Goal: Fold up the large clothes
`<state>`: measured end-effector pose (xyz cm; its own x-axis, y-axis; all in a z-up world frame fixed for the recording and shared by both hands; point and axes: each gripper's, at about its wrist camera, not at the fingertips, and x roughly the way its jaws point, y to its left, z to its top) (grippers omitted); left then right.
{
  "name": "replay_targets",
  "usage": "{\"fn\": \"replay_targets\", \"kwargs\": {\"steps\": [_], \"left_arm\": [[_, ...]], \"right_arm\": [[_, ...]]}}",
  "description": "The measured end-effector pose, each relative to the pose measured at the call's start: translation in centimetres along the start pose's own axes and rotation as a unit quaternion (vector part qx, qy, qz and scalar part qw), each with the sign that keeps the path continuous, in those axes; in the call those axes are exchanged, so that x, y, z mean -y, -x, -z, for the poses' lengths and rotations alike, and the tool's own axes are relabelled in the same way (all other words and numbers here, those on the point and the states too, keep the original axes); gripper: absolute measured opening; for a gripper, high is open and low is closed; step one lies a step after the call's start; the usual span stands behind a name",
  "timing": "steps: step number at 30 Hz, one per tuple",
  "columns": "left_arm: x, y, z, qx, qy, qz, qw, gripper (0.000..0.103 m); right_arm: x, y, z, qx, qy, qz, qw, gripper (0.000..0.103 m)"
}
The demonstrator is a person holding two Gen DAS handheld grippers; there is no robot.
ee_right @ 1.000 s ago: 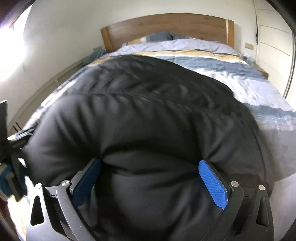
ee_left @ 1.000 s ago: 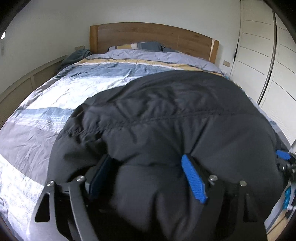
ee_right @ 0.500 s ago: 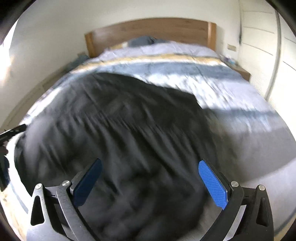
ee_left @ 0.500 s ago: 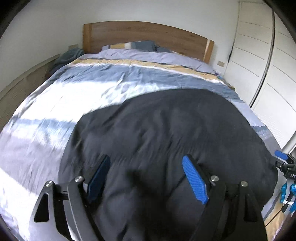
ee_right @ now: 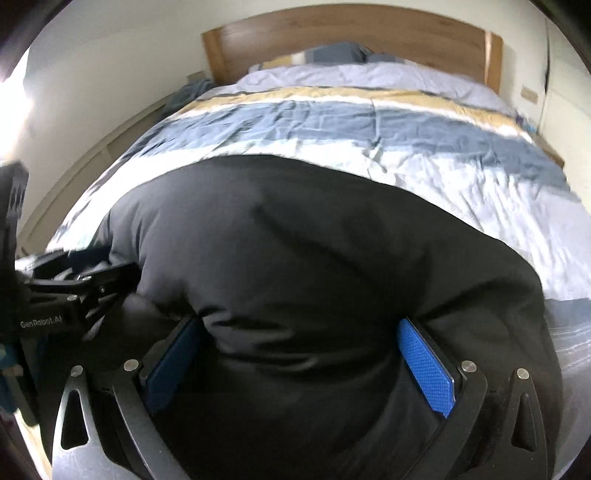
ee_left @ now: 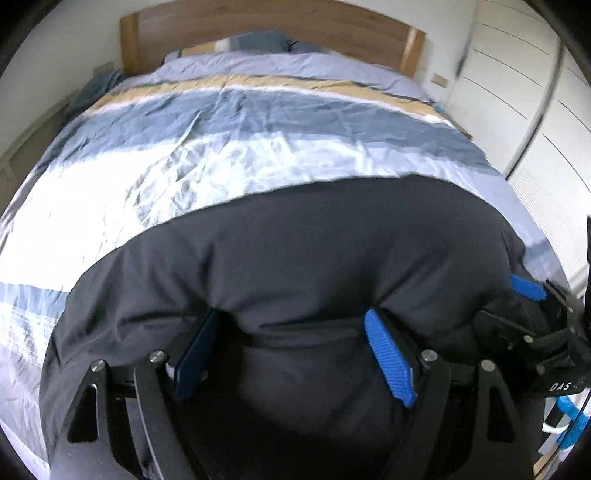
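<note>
A large black padded jacket [ee_left: 295,258] lies bunched on the near part of the striped bed [ee_left: 236,162]; it also shows in the right wrist view [ee_right: 314,251]. My left gripper [ee_left: 291,354] has its blue pads spread wide, with a thick fold of the jacket bulging between them. My right gripper [ee_right: 299,362] stands the same way, jaws wide, jacket fabric filling the gap. The right gripper appears at the right edge of the left wrist view [ee_left: 532,321], and the left gripper at the left edge of the right wrist view [ee_right: 74,291].
The bed has a wooden headboard [ee_left: 273,22] and pillows [ee_left: 258,40] at the far end. White wardrobe doors [ee_left: 535,103] stand to the right of the bed. A low wooden ledge [ee_right: 96,166] runs along the left wall.
The jacket's far edge has come toward me, baring much more of the striped cover. Both grippers moved along with it, and fabric bulges between the pads again.
</note>
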<state>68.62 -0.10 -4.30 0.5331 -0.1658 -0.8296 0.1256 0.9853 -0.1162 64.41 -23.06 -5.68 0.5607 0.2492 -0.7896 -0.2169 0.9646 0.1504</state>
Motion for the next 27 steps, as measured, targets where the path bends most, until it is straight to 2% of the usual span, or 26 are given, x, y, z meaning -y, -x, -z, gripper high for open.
{"fn": "replay_targets", "kwargs": {"steps": [2,5,8,9,12,13,16,18,19,21,23,25,27], "left_arm": [[-1.1,-0.6,-0.7,0.000,0.011,-0.014,0.9998,0.081],[-4.1,-0.8,-0.4,-0.007,0.042,-0.011,0.9990,0.081],[-8.7,-0.9,1.0,-0.024,0.081,-0.034,0.9959,0.081],[-10.9,-0.8,1.7,-0.033,0.101,-0.043,0.9934,0.081],[-13.2,-0.3,3.2,-0.055,0.095,-0.099,0.9890,0.081],[-13.9,0.6,3.8,-0.050,0.101,-0.106,0.9879,0.081],[-14.7,4.6,5.5,-0.003,0.127,-0.080,0.9887,0.080],[-14.0,7.4,6.9,0.041,0.127,-0.049,0.9899,0.080],[-13.5,8.8,8.0,0.063,0.126,-0.023,0.9898,0.080],[-12.4,9.8,9.8,0.066,0.114,0.006,0.9913,0.080],[-11.4,9.2,12.0,0.047,0.096,0.000,0.9943,0.080],[-10.9,8.5,13.8,0.034,0.087,-0.010,0.9955,0.080],[-11.0,8.5,15.2,0.040,0.097,-0.009,0.9944,0.081]], "right_arm": [[1.2,-0.6,-0.7,-0.002,-0.015,-0.006,1.000,0.103],[4.1,-0.5,-0.5,0.000,-0.035,-0.004,0.999,0.103],[7.4,0.1,0.6,-0.002,-0.066,0.021,0.998,0.102],[9.1,0.2,1.2,-0.005,-0.084,0.031,0.996,0.103],[13.9,1.5,3.9,-0.014,-0.160,0.034,0.986,0.103],[15.0,2.3,4.8,-0.017,-0.174,0.050,0.983,0.103],[14.6,5.2,6.2,0.005,-0.156,0.078,0.985,0.103],[13.3,7.2,6.5,0.030,-0.132,0.081,0.987,0.103],[12.1,8.7,6.9,0.050,-0.120,0.072,0.989,0.103],[10.0,10.2,7.9,0.067,-0.104,0.046,0.991,0.103],[8.0,10.7,9.3,0.070,-0.090,0.024,0.993,0.103],[6.8,10.1,11.0,0.050,-0.069,0.028,0.996,0.102],[6.0,8.8,12.8,0.025,-0.048,0.047,0.997,0.102]]}}
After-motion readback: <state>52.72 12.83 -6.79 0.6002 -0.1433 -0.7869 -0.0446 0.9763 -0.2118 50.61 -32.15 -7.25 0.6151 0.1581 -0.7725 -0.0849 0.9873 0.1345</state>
